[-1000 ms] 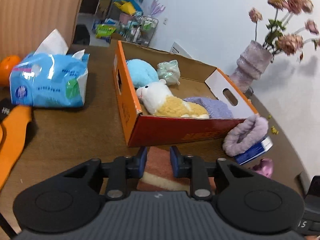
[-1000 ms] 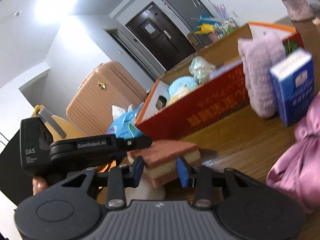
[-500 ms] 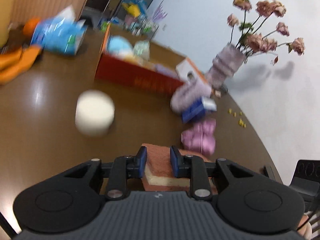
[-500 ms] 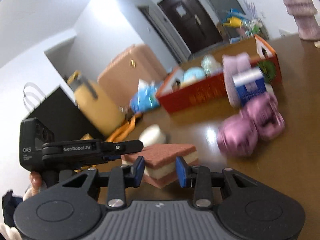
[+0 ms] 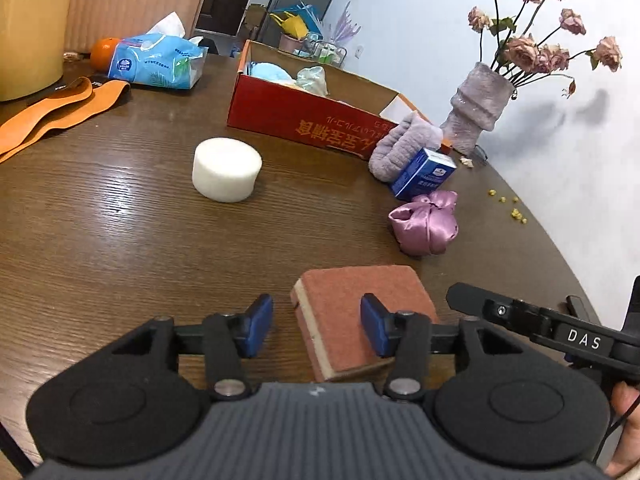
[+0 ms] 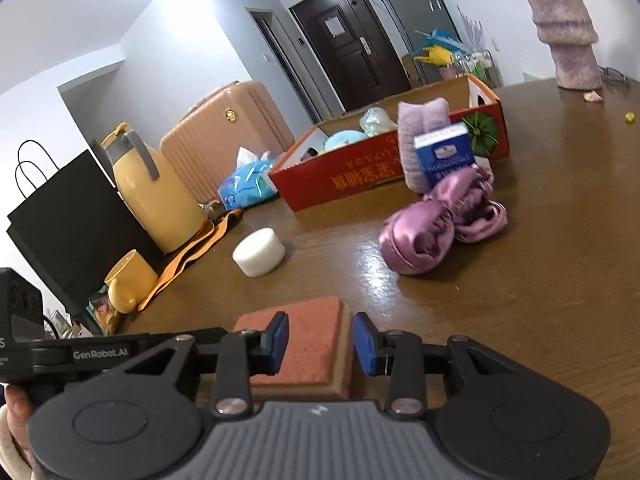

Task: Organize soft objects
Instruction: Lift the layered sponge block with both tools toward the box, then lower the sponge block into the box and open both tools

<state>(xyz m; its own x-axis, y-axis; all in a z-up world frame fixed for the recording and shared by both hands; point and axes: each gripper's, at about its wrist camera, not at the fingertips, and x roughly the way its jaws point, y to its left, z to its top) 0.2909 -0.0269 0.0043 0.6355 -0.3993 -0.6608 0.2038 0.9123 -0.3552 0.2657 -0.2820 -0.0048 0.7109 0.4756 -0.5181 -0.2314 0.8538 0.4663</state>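
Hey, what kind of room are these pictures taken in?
Probably a home living or dining area: a wooden table, a suitcase beside the front door, and a vase of dried roses.

The red box wall hides most of its contents

Foam cylinder lies on table before box.

left tool opening, right tool parted
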